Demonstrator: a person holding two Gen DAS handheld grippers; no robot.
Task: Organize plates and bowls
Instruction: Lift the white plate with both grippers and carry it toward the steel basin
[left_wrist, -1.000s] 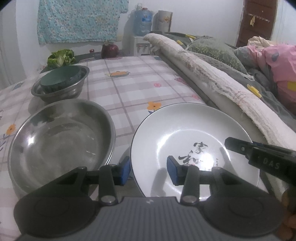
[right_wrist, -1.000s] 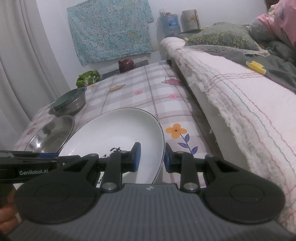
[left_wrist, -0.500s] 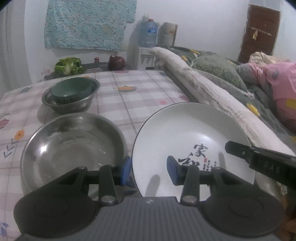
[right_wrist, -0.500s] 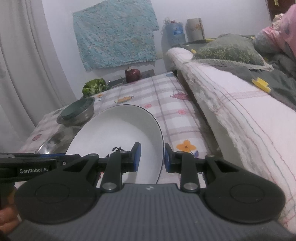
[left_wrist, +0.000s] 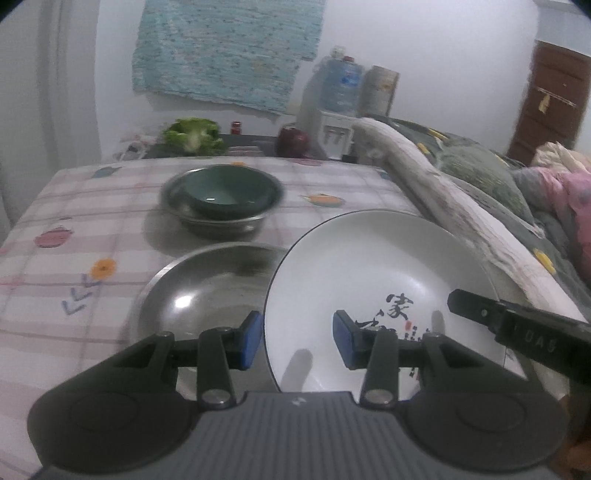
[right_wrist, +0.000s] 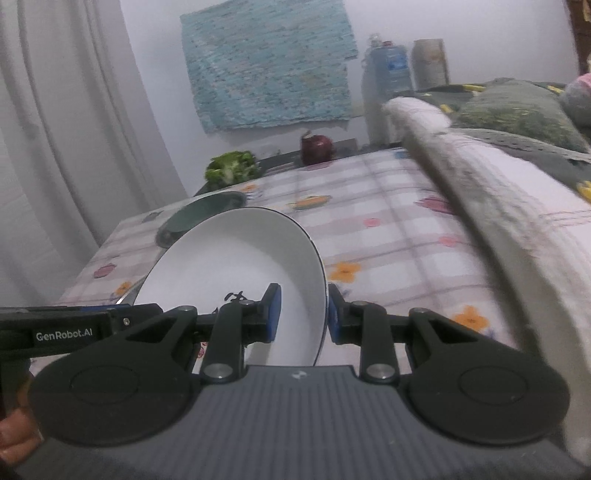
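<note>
A white plate (left_wrist: 373, 273) with black characters is lifted and tilted above the table. My left gripper (left_wrist: 297, 341) straddles its near left rim, jaws apart. My right gripper (right_wrist: 303, 314) is shut on the plate's right rim (right_wrist: 236, 266); it shows in the left wrist view (left_wrist: 517, 328) at the plate's right edge. A large steel bowl (left_wrist: 207, 288) sits below the plate's left side. Farther back, a green bowl (left_wrist: 225, 194) rests inside a smaller steel bowl (left_wrist: 221, 218).
The table has a checked floral cloth (left_wrist: 74, 236). A rolled blanket and bedding (right_wrist: 498, 221) run along its right side. Broccoli (left_wrist: 194, 134) and a dark red jar (left_wrist: 291, 140) stand at the far edge, with a water dispenser (left_wrist: 338, 110) behind.
The plate has risen off the table and tilted up, carried by both grippers. The bowls now appear lower and farther in view.
</note>
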